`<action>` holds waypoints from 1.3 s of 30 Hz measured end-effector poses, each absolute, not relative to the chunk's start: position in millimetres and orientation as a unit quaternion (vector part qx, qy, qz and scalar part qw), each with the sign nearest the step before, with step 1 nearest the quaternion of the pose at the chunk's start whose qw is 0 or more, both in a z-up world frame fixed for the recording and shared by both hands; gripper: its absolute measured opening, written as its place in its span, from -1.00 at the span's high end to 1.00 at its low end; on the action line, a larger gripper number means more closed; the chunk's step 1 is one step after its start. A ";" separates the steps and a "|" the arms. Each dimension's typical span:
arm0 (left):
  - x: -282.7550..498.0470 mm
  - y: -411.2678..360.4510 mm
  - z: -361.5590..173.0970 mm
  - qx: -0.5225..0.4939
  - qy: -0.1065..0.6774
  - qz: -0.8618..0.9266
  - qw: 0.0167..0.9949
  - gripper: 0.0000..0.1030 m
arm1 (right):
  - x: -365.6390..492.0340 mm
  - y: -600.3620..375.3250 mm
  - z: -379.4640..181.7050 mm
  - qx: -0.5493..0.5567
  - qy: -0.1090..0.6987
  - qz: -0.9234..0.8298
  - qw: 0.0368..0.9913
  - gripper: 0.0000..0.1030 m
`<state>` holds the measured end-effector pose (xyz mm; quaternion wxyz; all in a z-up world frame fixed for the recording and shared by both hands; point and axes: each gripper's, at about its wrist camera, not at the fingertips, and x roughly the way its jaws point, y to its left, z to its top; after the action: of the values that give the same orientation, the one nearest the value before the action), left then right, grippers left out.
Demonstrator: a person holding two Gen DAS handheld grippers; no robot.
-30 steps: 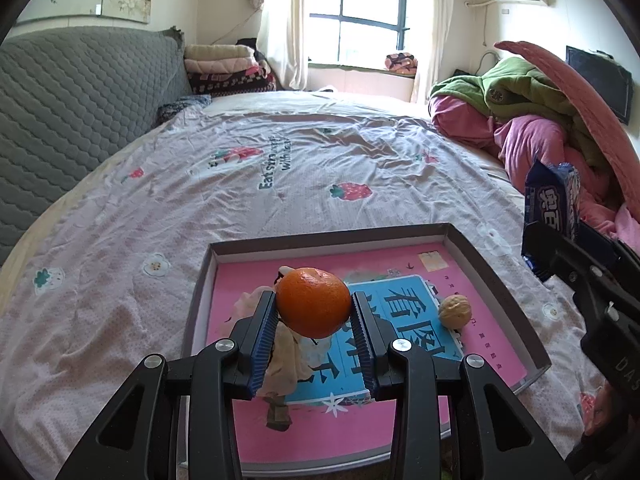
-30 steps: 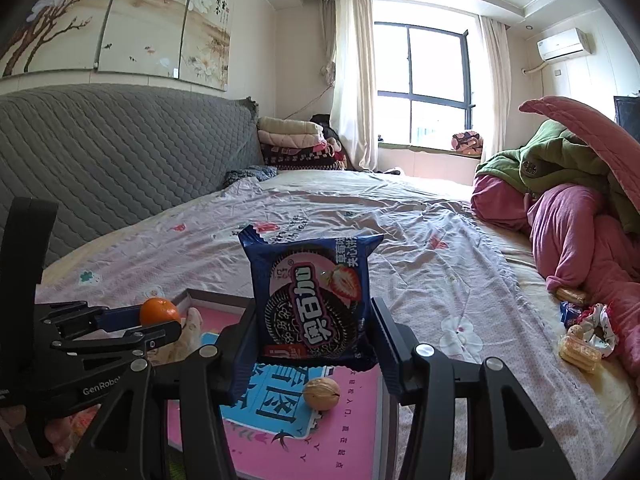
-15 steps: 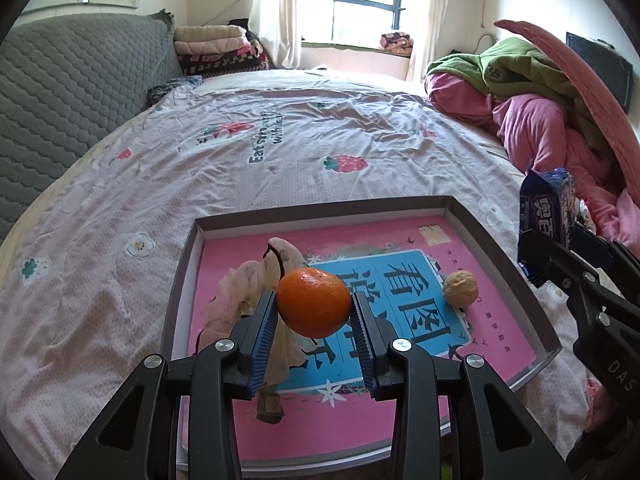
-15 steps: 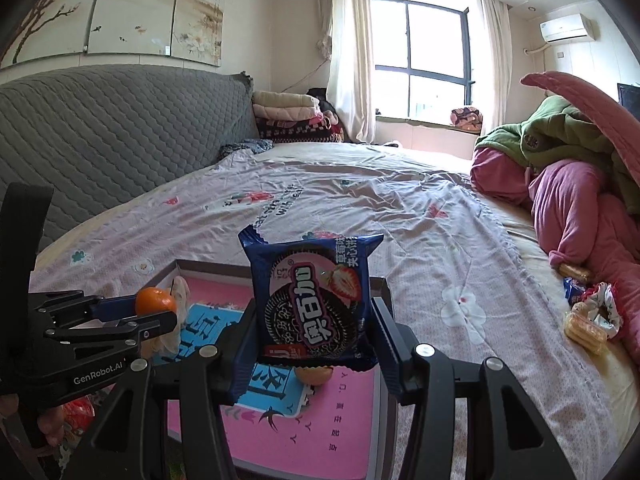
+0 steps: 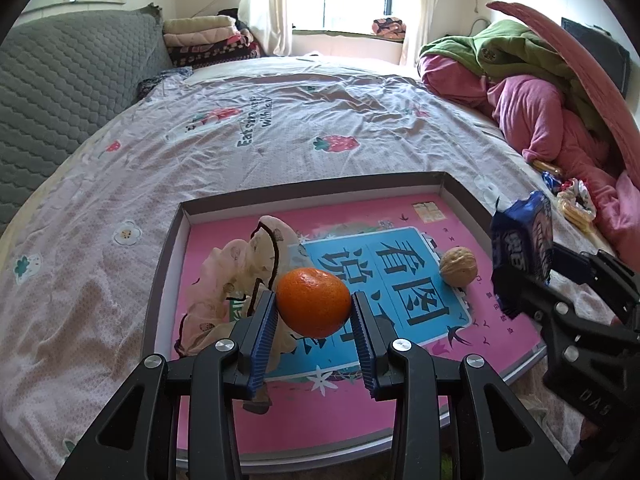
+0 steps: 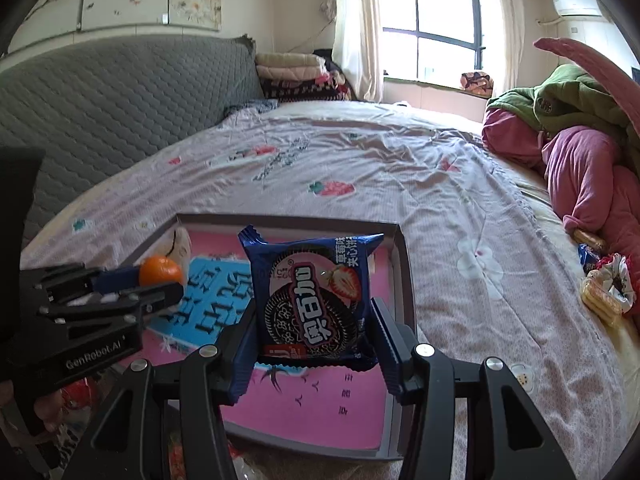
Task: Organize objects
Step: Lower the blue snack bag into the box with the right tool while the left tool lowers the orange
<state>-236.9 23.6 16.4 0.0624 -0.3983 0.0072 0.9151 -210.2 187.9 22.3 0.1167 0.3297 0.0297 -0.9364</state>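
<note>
My left gripper (image 5: pixel 314 310) is shut on an orange tangerine (image 5: pixel 313 303) and holds it above the pink-floored tray (image 5: pixel 168 248) on the bed. In the tray lie a crumpled cream cloth (image 5: pixel 240 276) and a walnut (image 5: pixel 458 269). My right gripper (image 6: pixel 314 316) is shut on a blue cookie packet (image 6: pixel 314 300), upright over the tray's right half (image 6: pixel 404 276). The packet also shows in the left wrist view (image 5: pixel 522 242), and the tangerine in the right wrist view (image 6: pixel 160 270).
The tray sits on a pale floral bedsheet (image 5: pixel 260 128). Pink and green bedding (image 5: pixel 532 92) is piled at the right. Loose snack packets (image 6: pixel 600 280) lie beside it. A grey quilted headboard (image 5: pixel 60 80) runs along the left.
Both grippers have moved forward over the tray, still holding the tangerine and the packet. The packet now hides the walnut in the right wrist view.
</note>
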 end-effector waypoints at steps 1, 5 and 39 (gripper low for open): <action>-237.1 24.1 15.5 -0.402 0.007 0.913 0.065 0.26 | -209.6 186.8 21.6 0.331 0.035 -0.936 0.115 -0.01; -236.9 26.7 12.2 -0.415 0.005 0.907 0.073 0.26 | -209.0 184.0 16.2 0.348 0.038 -0.929 0.117 -0.02; -241.7 46.8 -9.1 -0.452 0.039 0.887 0.084 0.26 | -224.0 184.8 -12.2 0.436 0.040 -0.892 0.116 -0.02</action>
<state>-241.7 46.8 -9.1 0.0843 -0.4518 0.0389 0.8873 -224.0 184.8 -12.2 0.1156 0.4358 0.0402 -0.8917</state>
